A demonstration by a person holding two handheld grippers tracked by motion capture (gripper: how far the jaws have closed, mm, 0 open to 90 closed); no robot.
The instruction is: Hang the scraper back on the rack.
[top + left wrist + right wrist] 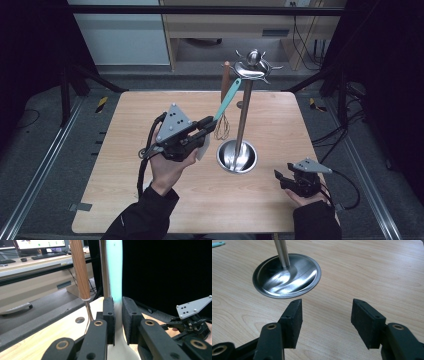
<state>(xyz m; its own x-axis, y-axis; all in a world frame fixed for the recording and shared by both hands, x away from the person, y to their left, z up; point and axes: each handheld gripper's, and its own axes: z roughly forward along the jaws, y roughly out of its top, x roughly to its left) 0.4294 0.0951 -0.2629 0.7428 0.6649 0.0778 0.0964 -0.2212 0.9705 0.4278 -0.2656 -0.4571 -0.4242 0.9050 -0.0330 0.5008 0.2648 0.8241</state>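
A teal-handled spatula with a pale blade is clamped in the raised left gripper, beside the steel stand. The right gripper, jaws parted and holding nothing, is rested low on the table.

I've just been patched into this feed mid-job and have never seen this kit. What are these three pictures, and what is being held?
No robot here: a person holds a two-jaw gripper in each hand. The high view looks down on a wooden table. On it stands a steel utensil stand, with a whisk hanging from its top. The other two pictures come from cameras riding on the grippers. The left gripper is shut on a teal spatula, lifted beside the stand. The right gripper is open, low over bare wood near the stand's round base.
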